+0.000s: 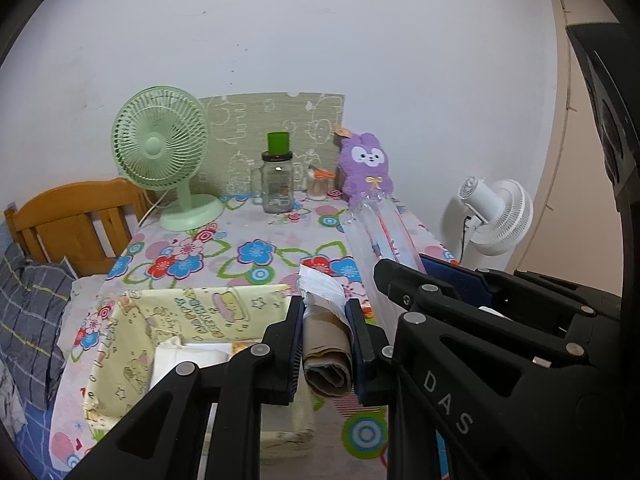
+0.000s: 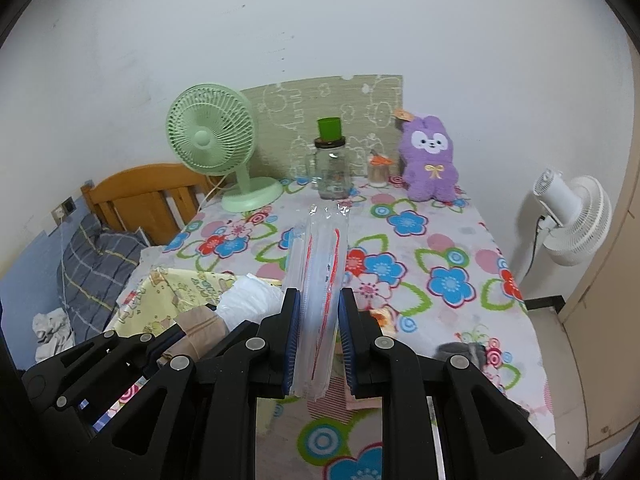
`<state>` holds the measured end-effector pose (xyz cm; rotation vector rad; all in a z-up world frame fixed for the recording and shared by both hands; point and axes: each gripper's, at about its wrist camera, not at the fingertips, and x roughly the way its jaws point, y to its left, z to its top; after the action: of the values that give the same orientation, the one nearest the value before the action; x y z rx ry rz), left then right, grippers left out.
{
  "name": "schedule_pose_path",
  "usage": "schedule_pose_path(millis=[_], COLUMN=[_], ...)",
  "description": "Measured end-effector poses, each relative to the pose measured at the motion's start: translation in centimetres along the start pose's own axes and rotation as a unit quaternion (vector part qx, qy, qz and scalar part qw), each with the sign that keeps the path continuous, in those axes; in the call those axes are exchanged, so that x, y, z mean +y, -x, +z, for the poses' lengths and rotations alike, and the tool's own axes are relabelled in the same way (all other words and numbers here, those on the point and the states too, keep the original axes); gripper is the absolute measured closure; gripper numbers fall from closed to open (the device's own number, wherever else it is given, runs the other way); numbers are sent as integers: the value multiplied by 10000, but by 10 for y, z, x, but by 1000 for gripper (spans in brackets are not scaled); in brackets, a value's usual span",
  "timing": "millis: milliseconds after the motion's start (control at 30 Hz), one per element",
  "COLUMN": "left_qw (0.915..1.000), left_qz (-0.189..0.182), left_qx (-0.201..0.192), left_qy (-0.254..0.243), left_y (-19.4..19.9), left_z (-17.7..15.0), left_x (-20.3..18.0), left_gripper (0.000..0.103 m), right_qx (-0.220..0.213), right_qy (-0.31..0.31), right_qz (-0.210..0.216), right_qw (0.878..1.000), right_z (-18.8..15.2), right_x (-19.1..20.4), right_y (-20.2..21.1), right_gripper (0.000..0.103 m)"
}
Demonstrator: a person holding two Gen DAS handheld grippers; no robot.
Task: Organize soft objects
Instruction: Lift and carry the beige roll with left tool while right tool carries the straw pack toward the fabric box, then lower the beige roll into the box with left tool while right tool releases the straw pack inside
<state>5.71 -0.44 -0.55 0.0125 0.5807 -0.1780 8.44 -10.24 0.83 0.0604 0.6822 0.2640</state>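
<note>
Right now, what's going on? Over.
Left tongs shut on rolled bundle. Right tongs shut on clear packet. Yellow basket below left, nothing blocking.

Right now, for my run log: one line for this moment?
left gripper: shut on rolled bundle | right gripper: shut on clear packet | basket: below

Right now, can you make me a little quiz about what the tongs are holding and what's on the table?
1. True or false: the left tongs are empty.
2. What do the right tongs grip? A) green fan B) clear plastic packet C) purple bunny
3. Fill in: the purple bunny sits at the table's far edge, against the ____.

Key
1. False; they are shut on a rolled tan and white bundle.
2. B, the clear plastic packet.
3. Wall.
</note>
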Motion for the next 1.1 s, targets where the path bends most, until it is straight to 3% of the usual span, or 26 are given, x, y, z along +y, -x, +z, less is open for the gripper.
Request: schedule_pose_path(millis=[533,1100], left_qw=[9995,9968], left_qz=[274,563], left_qx=[26,367], left_qy=[145,430], left_y=[-3,-23], left_z=[-4,-25], left_x=[49,97], left_gripper=[84,84], right_qx=[145,516], right_qy=[332,543], right_qz=[350,704], right_qw=[9987,9947], right_z=[8,-3], right_x=[49,87], right_y=[-30,-71], right_gripper=[81,81])
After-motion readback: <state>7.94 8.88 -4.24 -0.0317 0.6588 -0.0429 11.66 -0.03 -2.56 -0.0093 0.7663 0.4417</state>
